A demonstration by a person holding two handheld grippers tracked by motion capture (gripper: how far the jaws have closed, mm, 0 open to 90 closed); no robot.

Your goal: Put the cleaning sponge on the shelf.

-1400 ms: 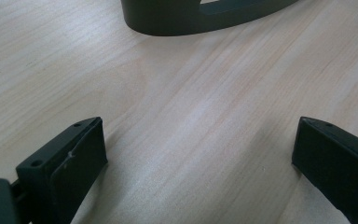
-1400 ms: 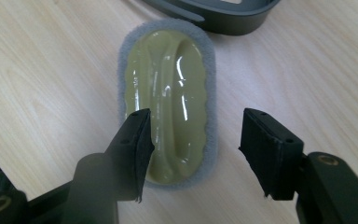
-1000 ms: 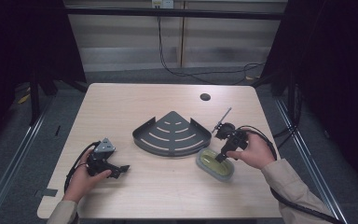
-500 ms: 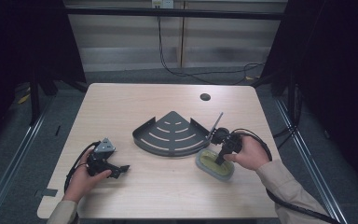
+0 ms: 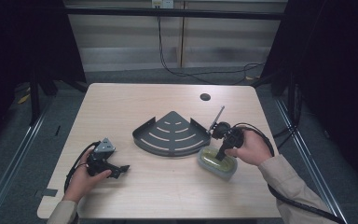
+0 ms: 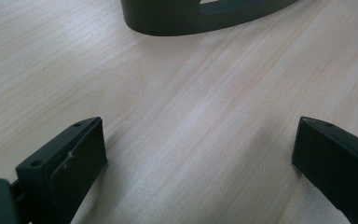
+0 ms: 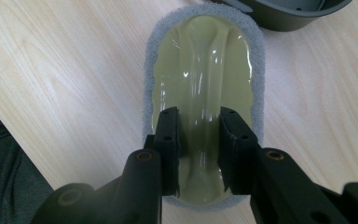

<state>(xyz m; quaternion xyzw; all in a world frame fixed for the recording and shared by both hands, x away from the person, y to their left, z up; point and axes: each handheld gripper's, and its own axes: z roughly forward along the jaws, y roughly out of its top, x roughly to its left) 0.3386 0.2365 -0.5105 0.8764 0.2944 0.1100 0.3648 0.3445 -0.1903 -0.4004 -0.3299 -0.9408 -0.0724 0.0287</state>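
We have the right gripper (image 7: 199, 154) closed on the raised middle ridge of the one sponge (image 7: 204, 70), which lies on the table (image 5: 168, 196) just beside the one dark corner shelf (image 5: 170, 135). We should lift it straight up and slowly, so the ridge does not slip out. The left gripper (image 6: 198, 154) rests open and empty on the table; we count two grippers.

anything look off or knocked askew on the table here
Nothing stands out. The sponge lies flat on the table beside the dark corner shelf, which sits level. The right tongs pinch the sponge's raised yellow-green handle ridge; the left tongs rest open over bare wood.
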